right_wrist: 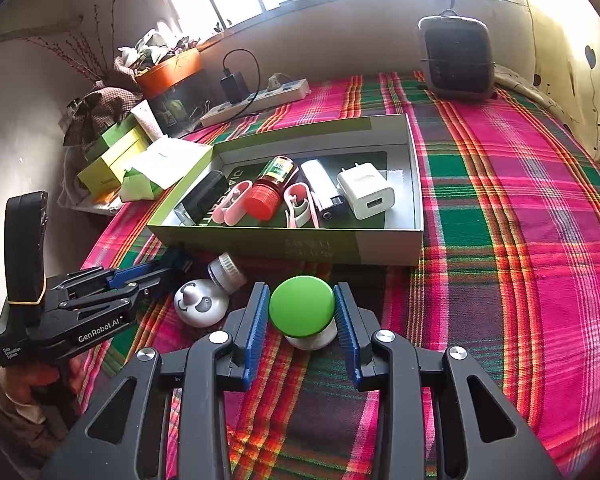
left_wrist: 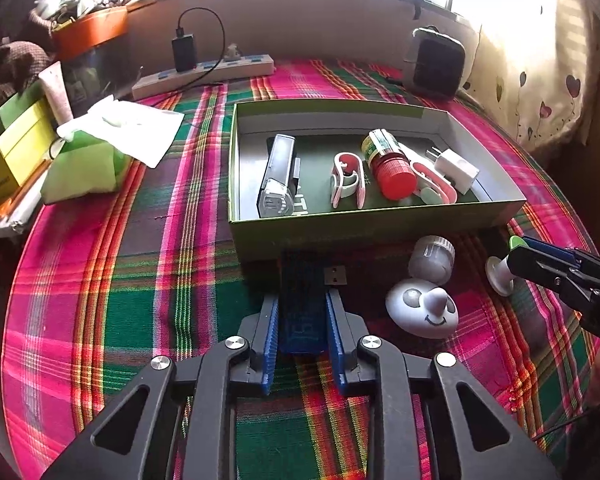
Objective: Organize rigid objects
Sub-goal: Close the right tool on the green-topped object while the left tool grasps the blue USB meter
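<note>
Left tongs (left_wrist: 302, 320): pressed onto a dark blue USB stick (left_wrist: 302, 304), one blue pad on each long side; nothing else sits between them.
USB stick: low centre of the left wrist view, on the plaid cloth (left_wrist: 140, 280). Its long axis runs straight away from the tongs toward the box, its metal plug (left_wrist: 335, 274) at the far end.
Right tongs (right_wrist: 302, 312): closed around a green-topped knob (right_wrist: 302, 306) on a white base (right_wrist: 312, 338), a pad at each side of the green cap. Whether the pads truly press on it I cannot tell.
Box (left_wrist: 380, 222): a shallow green-and-white tray just beyond both tongs, upper centre in each view. It already holds a red-capped bottle (left_wrist: 392, 174), a white charger (right_wrist: 366, 196), two pink clips and a dark gadget.
Loose items: a white smiley-face piece (left_wrist: 420, 312) and a small grey-lidded jar (left_wrist: 432, 258) lie between the two tongs, near the box's front wall.
Key relation: the box lies dead ahead of the stick, along its long axis, so the likely move is to lift it over the near wall and set it down.
Nearer hand: the left, which has the stick; the right is at the knob.
</note>
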A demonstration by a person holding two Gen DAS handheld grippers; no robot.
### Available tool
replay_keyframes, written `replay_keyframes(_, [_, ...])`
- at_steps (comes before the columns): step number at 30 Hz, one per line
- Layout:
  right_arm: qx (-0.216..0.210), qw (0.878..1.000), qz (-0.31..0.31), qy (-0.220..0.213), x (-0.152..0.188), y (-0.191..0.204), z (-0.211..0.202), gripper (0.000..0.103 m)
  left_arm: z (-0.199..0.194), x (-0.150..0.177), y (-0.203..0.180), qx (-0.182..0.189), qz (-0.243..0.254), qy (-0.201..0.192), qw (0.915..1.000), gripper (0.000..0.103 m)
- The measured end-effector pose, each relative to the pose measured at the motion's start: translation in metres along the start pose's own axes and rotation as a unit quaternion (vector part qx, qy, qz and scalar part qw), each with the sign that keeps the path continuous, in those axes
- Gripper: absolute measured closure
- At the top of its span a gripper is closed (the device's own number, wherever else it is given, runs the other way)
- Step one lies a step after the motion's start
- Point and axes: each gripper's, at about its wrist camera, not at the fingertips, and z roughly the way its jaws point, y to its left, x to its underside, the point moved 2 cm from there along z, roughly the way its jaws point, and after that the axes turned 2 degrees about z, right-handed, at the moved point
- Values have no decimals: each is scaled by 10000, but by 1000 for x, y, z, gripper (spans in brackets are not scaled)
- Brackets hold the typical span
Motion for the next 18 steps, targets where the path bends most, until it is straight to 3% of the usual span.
replay_keyframes(18, [22,10000,-25,6,1,1,1,68,-1,1,1,40,-43,-30,10000,82])
